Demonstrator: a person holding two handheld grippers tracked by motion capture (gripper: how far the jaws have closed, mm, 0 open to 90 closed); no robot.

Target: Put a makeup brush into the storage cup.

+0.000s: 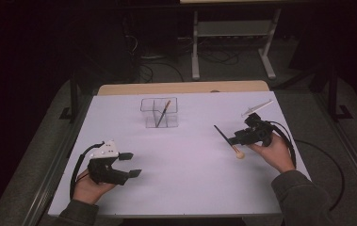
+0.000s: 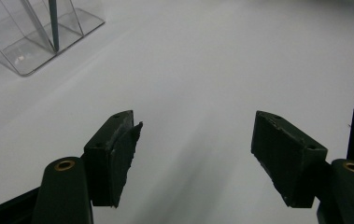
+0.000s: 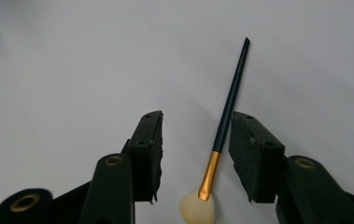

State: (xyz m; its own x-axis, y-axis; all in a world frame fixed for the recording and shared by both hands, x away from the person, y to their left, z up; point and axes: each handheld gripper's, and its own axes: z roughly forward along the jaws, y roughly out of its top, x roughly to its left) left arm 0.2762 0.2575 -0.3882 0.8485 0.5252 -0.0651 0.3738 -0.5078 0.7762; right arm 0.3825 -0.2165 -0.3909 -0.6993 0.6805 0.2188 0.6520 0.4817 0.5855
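Note:
A make-up brush (image 3: 230,93) with a dark handle, gold ferrule and pale bristles lies on the white table. It sits between the jaws of my right gripper (image 3: 195,121), close beside the right pad (image 3: 251,149) and with a clear gap to the left one, so the gripper is open. From above, that brush (image 1: 225,139) lies at the right gripper (image 1: 235,140), bristles toward the person. My left gripper (image 1: 131,164) rests at the front left, open with nothing between its jaws (image 2: 195,123). A second dark brush (image 1: 163,113) leans in a clear box (image 1: 171,121).
The clear divided box (image 2: 20,60) stands mid-table toward the back, the brush handle (image 2: 53,23) upright inside it. A thin white tool (image 1: 257,107) lies at the back right. The table's wooden far edge (image 1: 181,87) borders a dark floor with cables.

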